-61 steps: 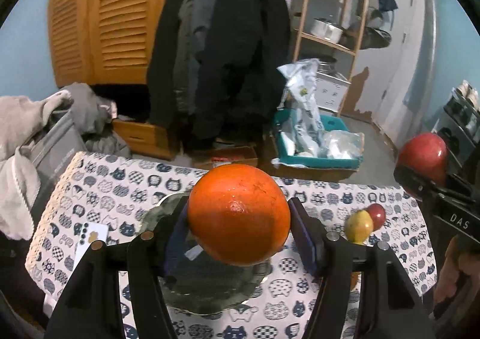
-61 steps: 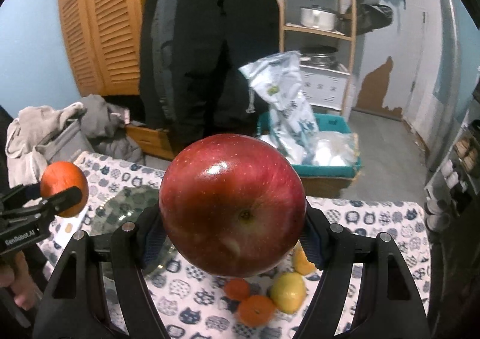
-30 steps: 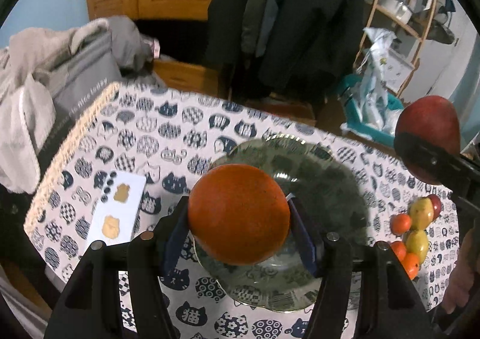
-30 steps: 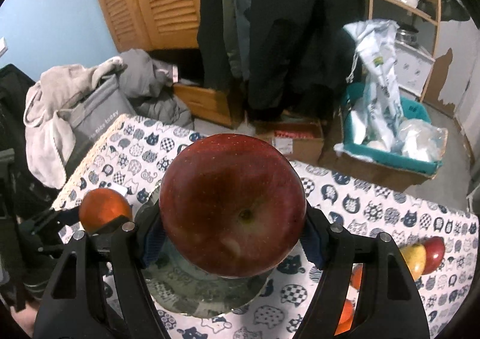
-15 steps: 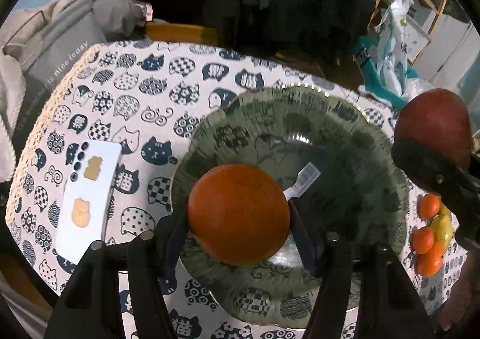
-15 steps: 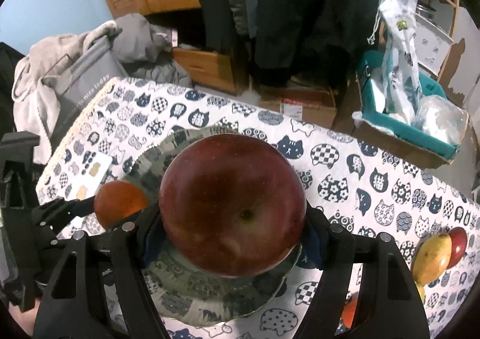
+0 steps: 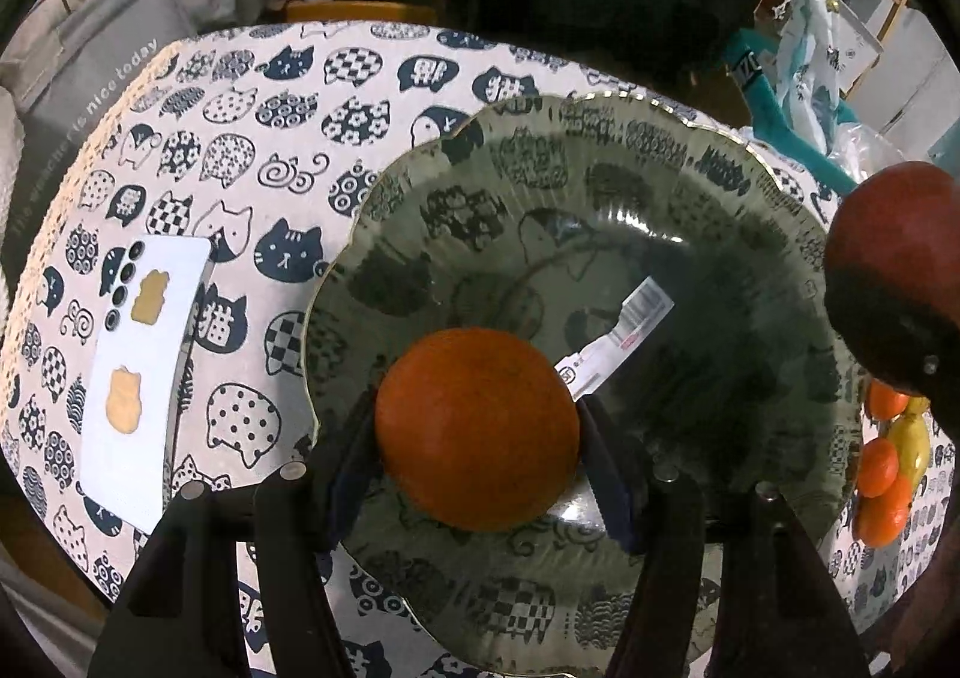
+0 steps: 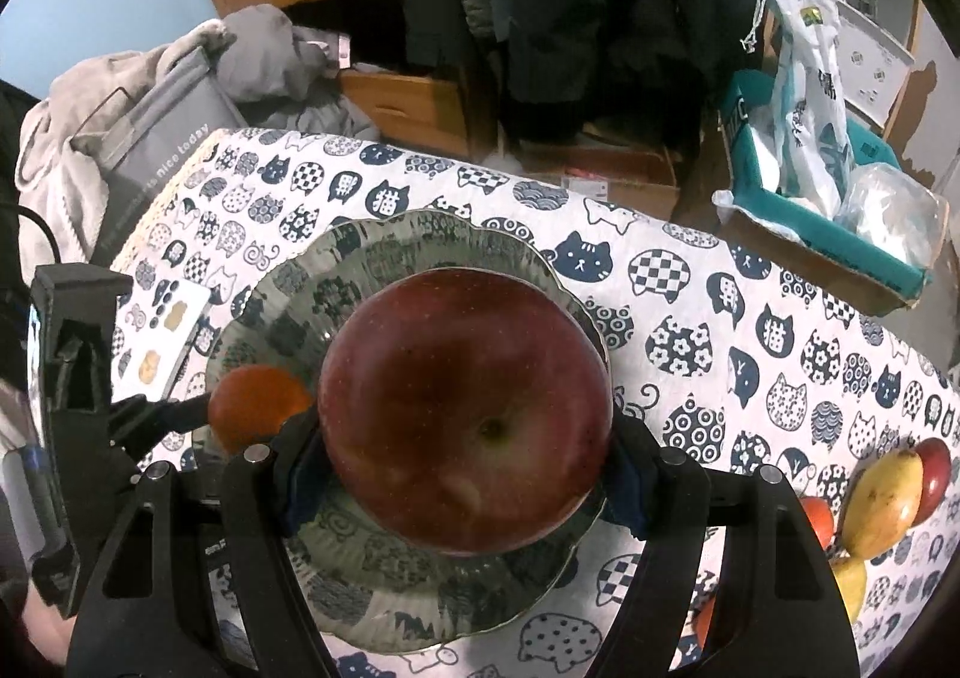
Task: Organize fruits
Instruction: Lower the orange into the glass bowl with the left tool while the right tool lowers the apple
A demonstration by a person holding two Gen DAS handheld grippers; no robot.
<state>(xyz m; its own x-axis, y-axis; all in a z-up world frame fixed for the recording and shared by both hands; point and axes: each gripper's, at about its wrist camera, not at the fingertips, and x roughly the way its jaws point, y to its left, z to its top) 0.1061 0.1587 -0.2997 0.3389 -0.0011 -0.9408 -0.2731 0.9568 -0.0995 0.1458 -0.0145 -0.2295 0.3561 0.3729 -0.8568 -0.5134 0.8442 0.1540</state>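
I've lowered both over the glass plate (image 7: 750, 150): left gripper (image 7: 477, 432) clamps the orange (image 7: 477, 429), right gripper (image 8: 462, 462) clamps the red apple (image 8: 465, 408).

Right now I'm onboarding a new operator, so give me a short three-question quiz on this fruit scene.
1. True or false: the left gripper holds the red apple.
2. Over what do both held fruits hover? A) the phone B) the glass plate C) the teal box
3. Fill in: the loose fruit pile lies to the plate's ____ in both views.

Key: 1 false, it holds the orange; 2 B; 3 right.
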